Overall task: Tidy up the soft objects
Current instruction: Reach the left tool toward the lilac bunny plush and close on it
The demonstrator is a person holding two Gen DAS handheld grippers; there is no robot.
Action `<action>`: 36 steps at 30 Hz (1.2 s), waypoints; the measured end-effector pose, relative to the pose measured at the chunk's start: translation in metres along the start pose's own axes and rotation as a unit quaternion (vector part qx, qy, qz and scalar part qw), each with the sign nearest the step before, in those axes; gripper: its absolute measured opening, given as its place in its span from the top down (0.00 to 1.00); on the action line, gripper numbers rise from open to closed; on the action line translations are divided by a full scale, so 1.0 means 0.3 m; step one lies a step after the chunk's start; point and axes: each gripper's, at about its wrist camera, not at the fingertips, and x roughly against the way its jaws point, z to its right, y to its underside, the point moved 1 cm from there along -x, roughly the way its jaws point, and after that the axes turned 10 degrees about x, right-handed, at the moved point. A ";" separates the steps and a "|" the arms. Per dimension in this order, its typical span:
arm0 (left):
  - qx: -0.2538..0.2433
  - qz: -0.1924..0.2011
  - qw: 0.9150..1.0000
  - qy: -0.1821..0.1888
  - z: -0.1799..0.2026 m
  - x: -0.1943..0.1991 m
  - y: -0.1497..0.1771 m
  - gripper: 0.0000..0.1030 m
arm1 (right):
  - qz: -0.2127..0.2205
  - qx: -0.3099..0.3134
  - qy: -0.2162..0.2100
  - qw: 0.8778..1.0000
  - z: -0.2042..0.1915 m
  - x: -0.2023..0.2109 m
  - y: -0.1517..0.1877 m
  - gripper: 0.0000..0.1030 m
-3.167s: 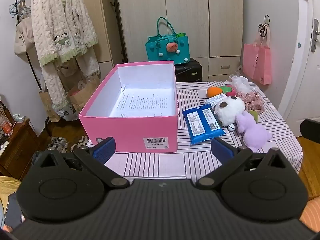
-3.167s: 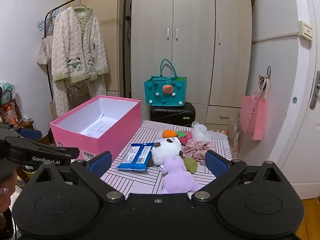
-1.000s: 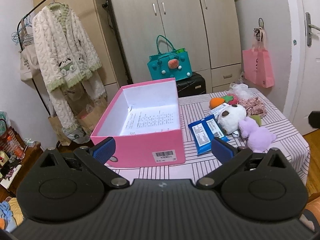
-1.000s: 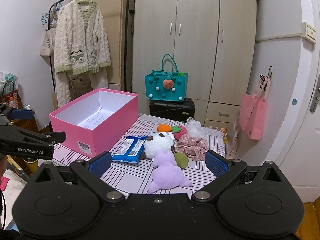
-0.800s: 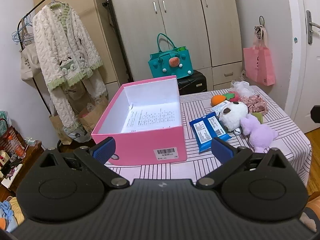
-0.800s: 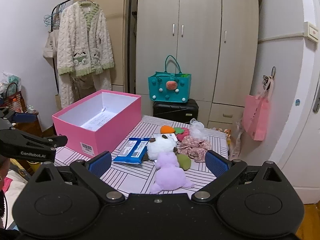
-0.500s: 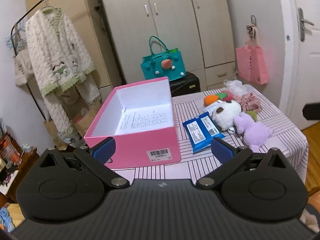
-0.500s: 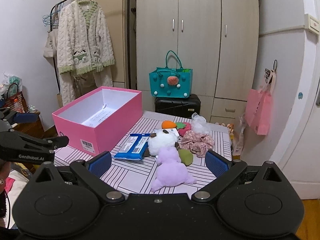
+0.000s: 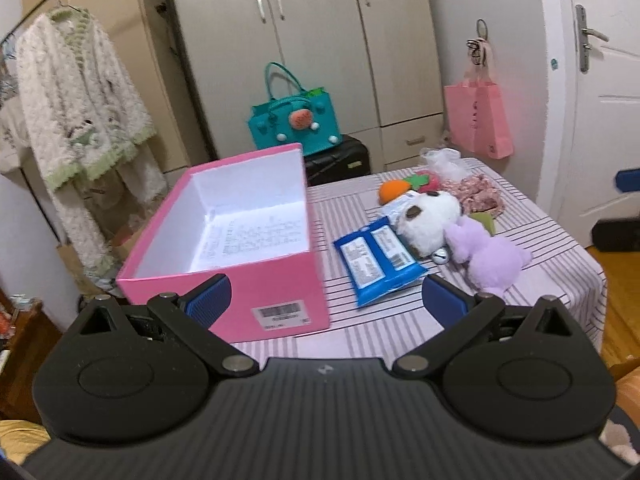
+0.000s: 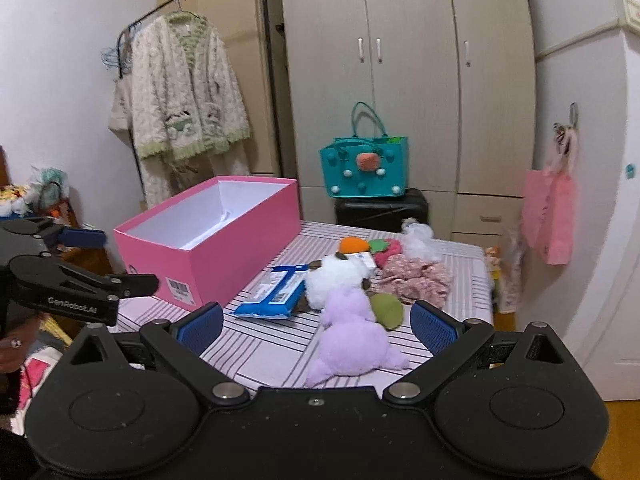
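teal bag, pink tote, cardigan

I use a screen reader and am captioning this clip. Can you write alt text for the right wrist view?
The open right gripper points at a purple plush toy lying on a striped tablecloth among other soft toys. An open pink box stands to their left, past a blue packet.

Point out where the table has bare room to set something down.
Bare striped cloth runs along the near edge, before the pink box and blue packet. The box floor holds only a printed sheet. Crowded: purple plush, white plush and the pile behind.
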 end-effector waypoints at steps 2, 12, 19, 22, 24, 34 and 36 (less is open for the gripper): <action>0.003 -0.002 1.000 0.017 0.007 -0.024 0.000 0.00 | 0.004 -0.006 -0.013 1.000 0.021 -0.027 0.017 0.01; -0.006 -0.003 0.997 0.077 0.086 -0.146 -0.002 0.00 | -0.019 0.020 -0.045 0.999 0.091 -0.198 0.101 0.02; -0.009 -0.034 0.993 0.114 0.159 -0.252 0.007 0.01 | -0.042 0.057 -0.063 0.995 0.113 -0.294 0.156 0.02; -0.006 -0.045 0.989 0.138 0.193 -0.296 0.016 0.03 | -0.052 0.053 -0.079 0.994 0.142 -0.328 0.175 0.02; -0.002 -0.051 0.987 0.149 0.215 -0.323 0.024 0.03 | -0.054 0.059 -0.084 0.993 0.154 -0.346 0.187 0.02; 0.033 -0.075 0.972 0.219 0.304 -0.457 0.050 0.17 | -0.055 0.120 -0.112 0.985 0.171 -0.434 0.232 0.02; 0.046 -0.089 0.969 0.228 0.313 -0.484 0.053 0.22 | -0.060 0.127 -0.116 0.983 0.169 -0.453 0.239 0.02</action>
